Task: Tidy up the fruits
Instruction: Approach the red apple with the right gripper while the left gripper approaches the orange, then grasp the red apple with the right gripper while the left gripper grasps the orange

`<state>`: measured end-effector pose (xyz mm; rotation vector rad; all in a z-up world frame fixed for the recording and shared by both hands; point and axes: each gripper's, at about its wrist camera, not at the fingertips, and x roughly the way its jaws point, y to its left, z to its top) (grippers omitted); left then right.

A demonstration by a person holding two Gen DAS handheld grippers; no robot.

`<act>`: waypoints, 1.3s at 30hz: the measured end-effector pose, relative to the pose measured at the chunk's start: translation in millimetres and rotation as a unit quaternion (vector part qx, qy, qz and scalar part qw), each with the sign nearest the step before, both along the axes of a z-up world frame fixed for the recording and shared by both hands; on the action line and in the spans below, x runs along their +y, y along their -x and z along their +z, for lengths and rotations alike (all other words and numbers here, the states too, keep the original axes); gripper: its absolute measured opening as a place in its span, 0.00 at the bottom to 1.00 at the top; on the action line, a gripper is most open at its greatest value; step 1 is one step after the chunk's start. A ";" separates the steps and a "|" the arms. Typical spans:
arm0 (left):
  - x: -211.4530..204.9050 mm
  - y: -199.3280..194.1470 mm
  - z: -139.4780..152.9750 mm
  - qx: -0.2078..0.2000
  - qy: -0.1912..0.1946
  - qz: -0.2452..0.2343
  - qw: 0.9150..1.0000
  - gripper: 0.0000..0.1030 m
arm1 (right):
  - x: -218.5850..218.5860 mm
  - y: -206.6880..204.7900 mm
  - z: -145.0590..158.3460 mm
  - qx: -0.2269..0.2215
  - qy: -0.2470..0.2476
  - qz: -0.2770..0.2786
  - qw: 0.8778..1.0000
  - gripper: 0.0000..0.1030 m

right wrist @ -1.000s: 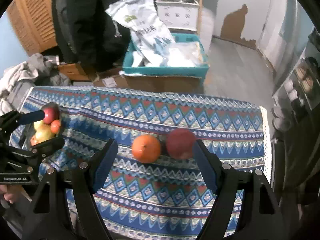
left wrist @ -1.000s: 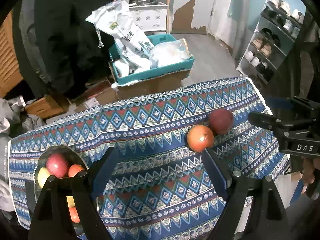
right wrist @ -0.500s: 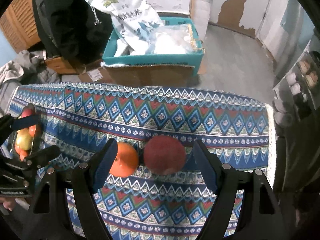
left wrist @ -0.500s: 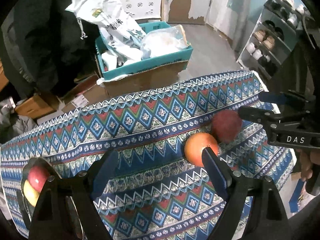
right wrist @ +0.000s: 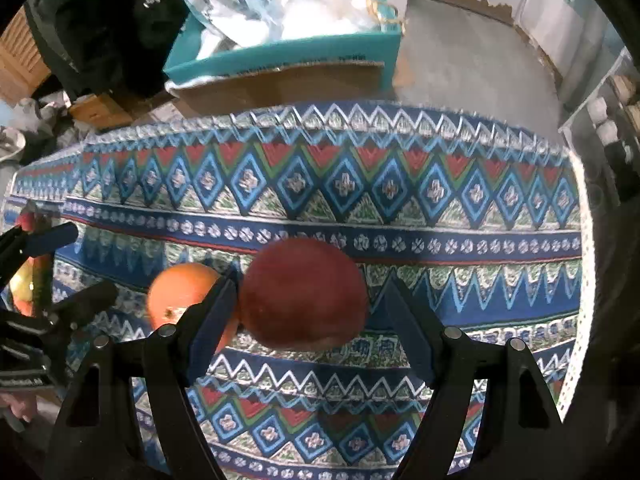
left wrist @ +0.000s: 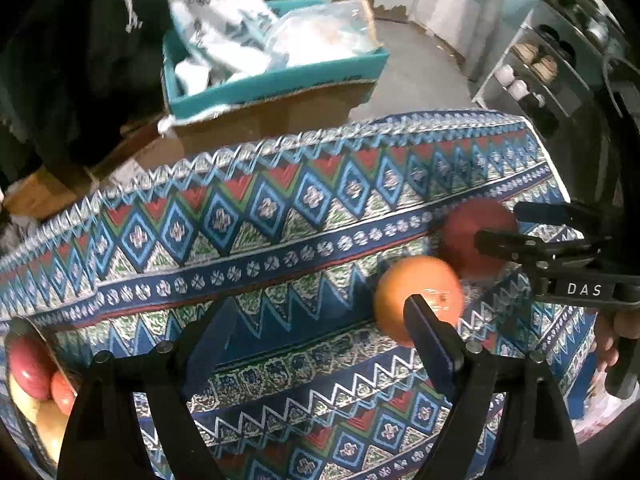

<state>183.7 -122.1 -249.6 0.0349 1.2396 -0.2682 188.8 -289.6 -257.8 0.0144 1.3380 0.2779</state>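
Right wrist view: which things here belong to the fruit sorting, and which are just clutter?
Job:
red apple
orange
fruit bowl
right gripper, open around the apple

Lying about:
teal box of bags
shoe rack

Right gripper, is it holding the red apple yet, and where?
Nothing held. The right gripper straddles the red apple with open jaws; the left gripper is open too.

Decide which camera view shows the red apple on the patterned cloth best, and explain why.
The right wrist view: the red apple fills the centre, whole, between the open right gripper fingers. In the left wrist view it sits near the right edge, blurred, partly hidden behind the orange and the right gripper.
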 end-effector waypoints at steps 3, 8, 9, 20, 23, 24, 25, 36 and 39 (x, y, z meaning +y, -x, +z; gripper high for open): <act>5.5 -4.0 -7.9 0.012 0.009 0.014 1.000 0.84 | 0.9 -2.5 -10.6 0.008 -0.015 -0.006 1.000 0.76; 8.4 -7.0 -7.4 0.014 0.023 0.020 0.999 0.84 | 6.2 -3.5 -31.0 0.027 -0.005 -0.005 1.000 0.76; 7.7 -6.9 -6.0 0.012 0.025 0.019 0.999 0.84 | 6.1 -3.3 -33.0 0.027 -0.007 -0.007 1.000 0.75; -20.5 -5.3 -5.1 0.014 0.057 -0.005 0.998 0.85 | -29.1 19.4 -23.5 0.005 -0.002 -0.074 0.997 0.74; -31.8 -4.1 -6.6 0.014 0.057 -0.013 0.998 0.86 | -43.3 26.4 -20.8 0.005 -0.013 -0.108 0.994 0.74; -37.1 -3.7 -8.7 0.016 0.057 -0.016 0.998 0.87 | -50.0 30.4 -19.0 0.003 -0.014 -0.116 0.993 0.74; -39.3 -2.9 -10.0 0.018 0.057 -0.018 0.998 0.87 | -53.4 32.6 -17.8 0.001 -0.013 -0.120 0.993 0.74; -74.5 -1.5 -37.1 0.038 0.033 -0.044 0.998 0.87 | -88.7 57.6 -0.6 -0.010 -0.004 -0.145 0.989 0.74; -79.5 -2.4 -43.3 0.042 0.028 -0.045 0.998 0.87 | -89.6 60.7 2.7 -0.013 -0.005 -0.140 0.990 0.74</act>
